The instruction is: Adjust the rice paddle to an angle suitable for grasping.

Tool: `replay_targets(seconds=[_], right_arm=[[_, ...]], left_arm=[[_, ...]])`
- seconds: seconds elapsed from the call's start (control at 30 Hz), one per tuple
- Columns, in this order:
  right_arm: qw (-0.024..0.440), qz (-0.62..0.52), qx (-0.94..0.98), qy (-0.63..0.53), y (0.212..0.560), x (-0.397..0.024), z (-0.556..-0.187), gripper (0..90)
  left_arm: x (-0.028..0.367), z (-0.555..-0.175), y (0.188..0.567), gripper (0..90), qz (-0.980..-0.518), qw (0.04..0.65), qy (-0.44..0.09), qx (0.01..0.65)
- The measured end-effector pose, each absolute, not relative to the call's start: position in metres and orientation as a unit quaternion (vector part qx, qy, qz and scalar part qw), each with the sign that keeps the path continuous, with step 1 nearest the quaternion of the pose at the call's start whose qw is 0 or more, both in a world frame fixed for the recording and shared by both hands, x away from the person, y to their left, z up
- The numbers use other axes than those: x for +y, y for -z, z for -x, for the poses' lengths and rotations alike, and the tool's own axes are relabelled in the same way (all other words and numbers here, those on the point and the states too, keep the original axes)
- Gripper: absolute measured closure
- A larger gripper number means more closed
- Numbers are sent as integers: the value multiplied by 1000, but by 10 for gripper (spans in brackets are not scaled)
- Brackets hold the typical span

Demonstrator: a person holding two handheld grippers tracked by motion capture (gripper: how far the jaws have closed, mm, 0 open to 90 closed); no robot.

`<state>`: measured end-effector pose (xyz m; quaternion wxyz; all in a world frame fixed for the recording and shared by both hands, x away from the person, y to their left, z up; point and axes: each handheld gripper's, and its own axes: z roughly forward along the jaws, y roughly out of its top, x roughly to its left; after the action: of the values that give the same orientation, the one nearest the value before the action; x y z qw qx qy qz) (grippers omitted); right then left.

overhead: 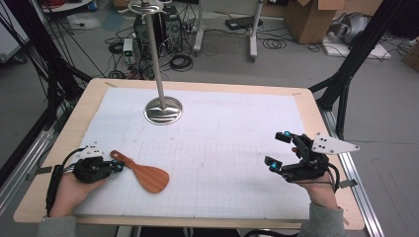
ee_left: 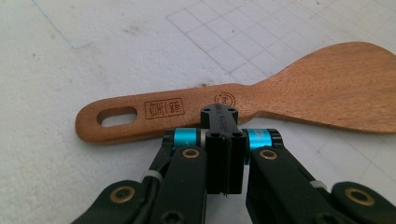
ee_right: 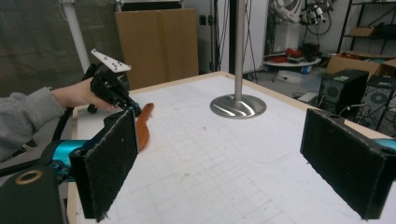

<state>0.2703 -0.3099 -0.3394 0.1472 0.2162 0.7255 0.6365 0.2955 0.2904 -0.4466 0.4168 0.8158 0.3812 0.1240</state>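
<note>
Wooden spatula (overhead: 144, 174) lies flat on the white gridded mat (overhead: 222, 163), at the near left of the table (overhead: 316, 106), handle end with its slot hole pointing toward the left edge, blade toward the centre.

Left gripper (overhead: 118, 166) sits low at the spatula's handle. In the left gripper view its jaws are pressed flat together with nothing between them, and their tip (ee_left: 219, 114) stands over the handle's near edge; whether it touches the wood cannot be told. The spatula (ee_left: 243, 100) lies crosswise beyond the jaws, not held. The person's left hand (overhead: 71, 190) rests at the table's near left corner.

Right gripper (overhead: 279, 150) is at the near right of the table, well apart from the spatula. Its jaws are spread wide and hold nothing; in the right gripper view one padded jaw face (ee_right: 109, 161) stands at the left and the other at the right, bare mat between them.

Metal stand (overhead: 163, 109), a round base with an upright pole, occupies the far centre-left of the mat, apart from both grippers. The mat between the right gripper and the spatula is bare.

Beyond the table: cables, a computer tower (ee_right: 343, 88) and cardboard boxes (overhead: 311, 17) on the floor.
</note>
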Motion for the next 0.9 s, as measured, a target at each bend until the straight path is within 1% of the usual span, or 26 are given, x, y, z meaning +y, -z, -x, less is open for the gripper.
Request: replay_targets(seconds=[0.03, 0.43, 0.63, 0.8, 0.9], right_arm=[[142, -220, 728, -634, 340, -310, -269, 101], [149, -221, 725, -634, 339, -319, -259, 101], [149, -227, 724, -634, 341, -323, -257, 101], [150, -227, 724, -634, 341, -324, -257, 101], [147, -230, 725, -632, 341, -323, -257, 101]], left_arm=[[289, -298, 447, 896, -814, 419, -124, 381], [277, -309, 447, 895, -808, 422, -124, 393], [269, -312, 445, 895, -807, 415, -137, 397], [262, -310, 436, 895, -797, 438, -143, 391], [248, -310, 432, 895, -798, 450, -136, 378]])
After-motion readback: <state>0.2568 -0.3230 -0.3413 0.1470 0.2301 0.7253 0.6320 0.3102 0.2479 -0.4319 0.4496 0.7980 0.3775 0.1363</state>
